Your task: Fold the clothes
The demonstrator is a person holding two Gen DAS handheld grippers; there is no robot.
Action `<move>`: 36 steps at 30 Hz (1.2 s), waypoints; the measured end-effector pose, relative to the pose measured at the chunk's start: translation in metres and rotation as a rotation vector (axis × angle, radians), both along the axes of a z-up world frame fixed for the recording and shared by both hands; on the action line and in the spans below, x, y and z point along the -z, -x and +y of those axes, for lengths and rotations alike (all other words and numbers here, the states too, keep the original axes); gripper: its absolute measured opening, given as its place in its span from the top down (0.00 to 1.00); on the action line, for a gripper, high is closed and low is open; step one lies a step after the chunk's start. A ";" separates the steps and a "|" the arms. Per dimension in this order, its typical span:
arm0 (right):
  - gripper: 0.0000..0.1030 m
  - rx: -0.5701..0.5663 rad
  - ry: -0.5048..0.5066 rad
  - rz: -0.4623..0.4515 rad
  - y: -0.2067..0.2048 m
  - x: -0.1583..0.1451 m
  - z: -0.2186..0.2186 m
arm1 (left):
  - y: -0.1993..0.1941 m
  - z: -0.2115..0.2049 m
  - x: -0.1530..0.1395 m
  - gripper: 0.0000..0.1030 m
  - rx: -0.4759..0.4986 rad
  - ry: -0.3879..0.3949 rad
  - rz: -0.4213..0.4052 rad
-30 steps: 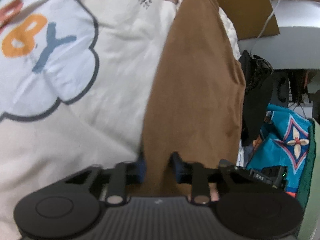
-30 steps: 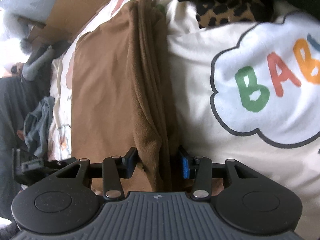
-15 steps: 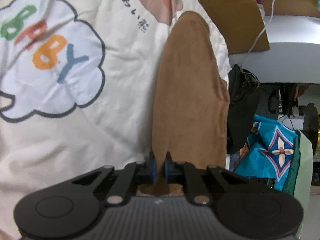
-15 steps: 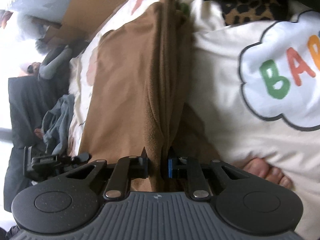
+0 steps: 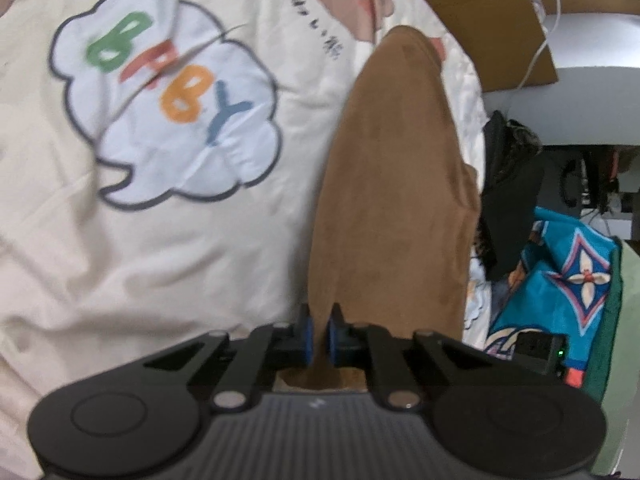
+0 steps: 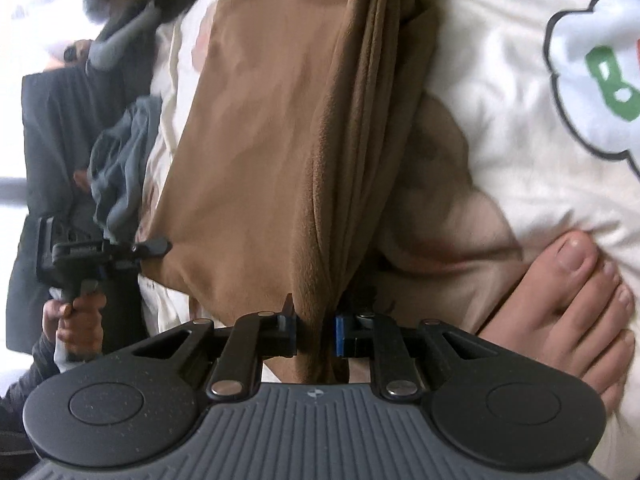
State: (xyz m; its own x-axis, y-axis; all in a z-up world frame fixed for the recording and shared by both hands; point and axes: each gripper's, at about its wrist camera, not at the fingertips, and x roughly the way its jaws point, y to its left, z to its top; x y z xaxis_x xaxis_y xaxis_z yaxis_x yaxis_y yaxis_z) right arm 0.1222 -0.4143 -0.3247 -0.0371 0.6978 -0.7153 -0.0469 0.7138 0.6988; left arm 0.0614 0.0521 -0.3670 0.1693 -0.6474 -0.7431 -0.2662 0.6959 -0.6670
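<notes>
A brown garment [image 5: 396,200] lies stretched over a cream blanket [image 5: 180,260] printed with a cloud that reads BABY. My left gripper [image 5: 318,334] is shut on the garment's near edge, the cloth pinched thin between the blue pads. In the right wrist view the same brown garment [image 6: 256,152] hangs in bunched folds, and my right gripper [image 6: 314,330] is shut on a thick bundle of those folds. The left gripper [image 6: 150,246] shows at the garment's far corner in that view, with the person's hand [image 6: 76,320] on its handle.
A bare foot [image 6: 572,308] rests on the blanket just right of my right gripper. Dark clothes [image 5: 508,184] and a teal patterned cloth [image 5: 568,280] lie off the bed's edge. Cardboard [image 5: 480,20] and a white cable sit at the back. Grey clothing [image 6: 120,160] is heaped at the left.
Both grippers have closed on the brown garment and lifted it; the views pull back, showing more of the BABY cloud on the left and the foot on the right.
</notes>
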 end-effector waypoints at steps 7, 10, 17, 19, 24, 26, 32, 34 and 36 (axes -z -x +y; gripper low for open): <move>0.57 -0.049 0.077 0.044 0.005 0.006 0.002 | -0.004 0.001 0.008 0.76 0.084 -0.151 0.069; 0.52 -0.019 0.065 0.024 0.001 -0.007 -0.012 | -0.009 0.005 -0.001 0.72 0.086 -0.180 0.063; 0.45 0.105 0.087 -0.124 -0.032 -0.047 -0.051 | -0.030 0.010 -0.019 0.53 0.057 -0.187 0.001; 0.45 0.122 0.094 -0.166 -0.039 -0.053 -0.057 | -0.038 0.009 -0.023 0.47 0.048 -0.189 -0.010; 0.45 0.155 0.131 -0.238 -0.055 -0.057 -0.055 | -0.061 0.004 -0.031 0.43 0.033 -0.218 -0.054; 0.46 0.178 0.157 -0.267 -0.061 -0.055 -0.052 | -0.071 -0.001 -0.035 0.42 0.036 -0.223 -0.083; 0.46 0.245 0.175 -0.358 -0.078 -0.055 -0.041 | -0.102 -0.015 -0.044 0.39 0.046 -0.253 -0.141; 0.46 0.254 0.186 -0.394 -0.085 -0.055 -0.035 | -0.113 -0.019 -0.047 0.38 0.055 -0.271 -0.154; 0.46 0.265 0.191 -0.413 -0.093 -0.054 -0.030 | -0.122 -0.024 -0.047 0.37 0.069 -0.310 -0.158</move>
State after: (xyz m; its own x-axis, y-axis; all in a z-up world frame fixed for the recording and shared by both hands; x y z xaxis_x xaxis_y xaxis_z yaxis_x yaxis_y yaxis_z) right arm 0.2154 -0.4444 -0.2710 0.4348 0.5012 -0.7482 -0.0918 0.8512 0.5168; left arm 0.1837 0.0284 -0.3200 0.2617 -0.4088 -0.8743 -0.1219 0.8846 -0.4501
